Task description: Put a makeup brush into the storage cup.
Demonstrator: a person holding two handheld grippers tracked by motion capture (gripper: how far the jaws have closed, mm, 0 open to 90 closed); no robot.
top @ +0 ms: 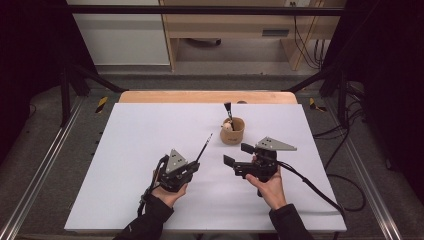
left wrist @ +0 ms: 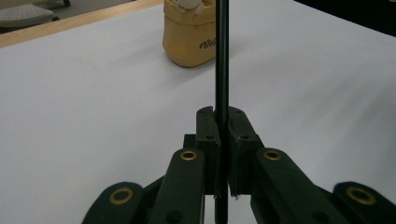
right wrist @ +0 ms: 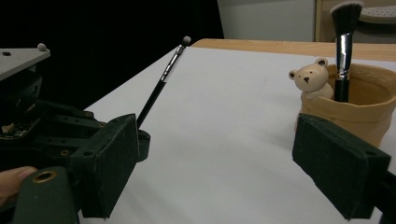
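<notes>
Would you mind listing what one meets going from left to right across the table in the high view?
Left gripper → thin brush clamped in it → tan cup holding a larger brush → right gripper, jaws open and empty.

Dark lettering on tan cup (left wrist: 189,39), at 12 o'clock; cut off behind brush handle, unreadable.

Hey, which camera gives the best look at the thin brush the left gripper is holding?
The right gripper view: it shows the thin brush from the side, black handle up to its small rounded tip. The left gripper view shows its handle clamped between the left gripper fingers, tip cut off. In the high view it is a faint dark line.
</notes>
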